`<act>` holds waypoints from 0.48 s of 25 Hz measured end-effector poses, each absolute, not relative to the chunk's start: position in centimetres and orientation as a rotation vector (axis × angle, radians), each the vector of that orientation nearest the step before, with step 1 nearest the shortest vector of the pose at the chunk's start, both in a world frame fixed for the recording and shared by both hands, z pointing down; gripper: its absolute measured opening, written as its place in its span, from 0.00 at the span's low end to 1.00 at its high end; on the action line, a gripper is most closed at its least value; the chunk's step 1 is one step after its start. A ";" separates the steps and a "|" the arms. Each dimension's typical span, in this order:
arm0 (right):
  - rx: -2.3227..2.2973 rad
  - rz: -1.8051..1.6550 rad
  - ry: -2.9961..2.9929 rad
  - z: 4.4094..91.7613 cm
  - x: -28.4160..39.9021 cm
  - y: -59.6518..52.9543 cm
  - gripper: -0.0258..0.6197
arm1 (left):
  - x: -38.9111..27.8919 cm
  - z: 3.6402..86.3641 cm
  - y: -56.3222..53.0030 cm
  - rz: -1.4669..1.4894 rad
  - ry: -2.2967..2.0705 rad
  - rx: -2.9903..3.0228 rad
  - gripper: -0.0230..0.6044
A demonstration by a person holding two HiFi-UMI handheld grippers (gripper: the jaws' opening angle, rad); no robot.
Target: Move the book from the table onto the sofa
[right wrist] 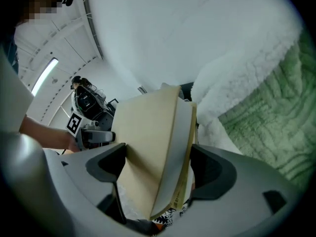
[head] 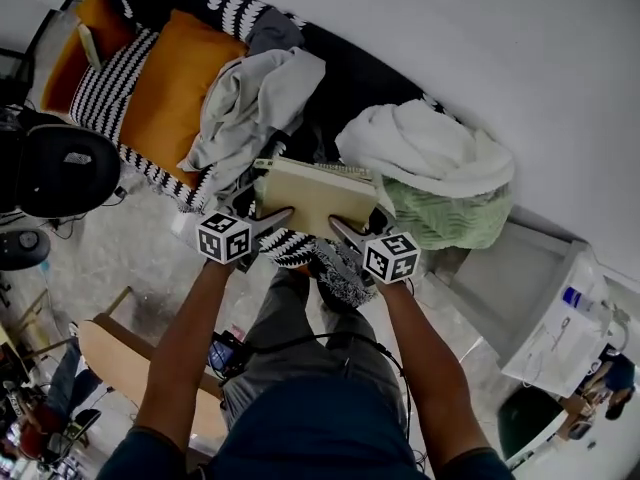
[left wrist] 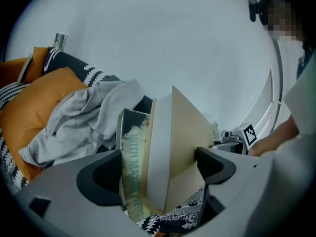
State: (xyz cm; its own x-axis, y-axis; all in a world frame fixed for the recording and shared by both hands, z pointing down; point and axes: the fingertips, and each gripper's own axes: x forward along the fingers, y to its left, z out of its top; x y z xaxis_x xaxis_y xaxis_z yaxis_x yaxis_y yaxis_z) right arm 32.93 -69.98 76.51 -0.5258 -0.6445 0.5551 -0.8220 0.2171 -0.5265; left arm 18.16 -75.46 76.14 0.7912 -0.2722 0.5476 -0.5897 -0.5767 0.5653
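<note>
Left hand-held gripper (head: 274,220) and right hand-held gripper (head: 346,231) each clamp the book (head: 315,194).

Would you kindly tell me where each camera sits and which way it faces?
Head view: on the head, steeply down at the book and sofa; both forearms, left gripper and right gripper show.
Left gripper view: on the left gripper, facing the cloth; own jaws grip the book.
Right gripper view: on the right gripper, facing the towels; own jaws grip the book.
Shared: the gripper views both show the book.
</note>
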 end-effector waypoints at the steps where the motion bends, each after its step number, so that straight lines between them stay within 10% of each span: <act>1: 1.397 1.221 -2.252 77.5 32.9 -70.0 0.70 | 18.2 77.3 -75.5 0.528 -0.625 2.180 0.79; 12: 1.368 1.431 -2.081 87.2 32.8 -70.5 0.70 | 18.3 87.6 -76.4 0.621 -0.533 2.023 0.79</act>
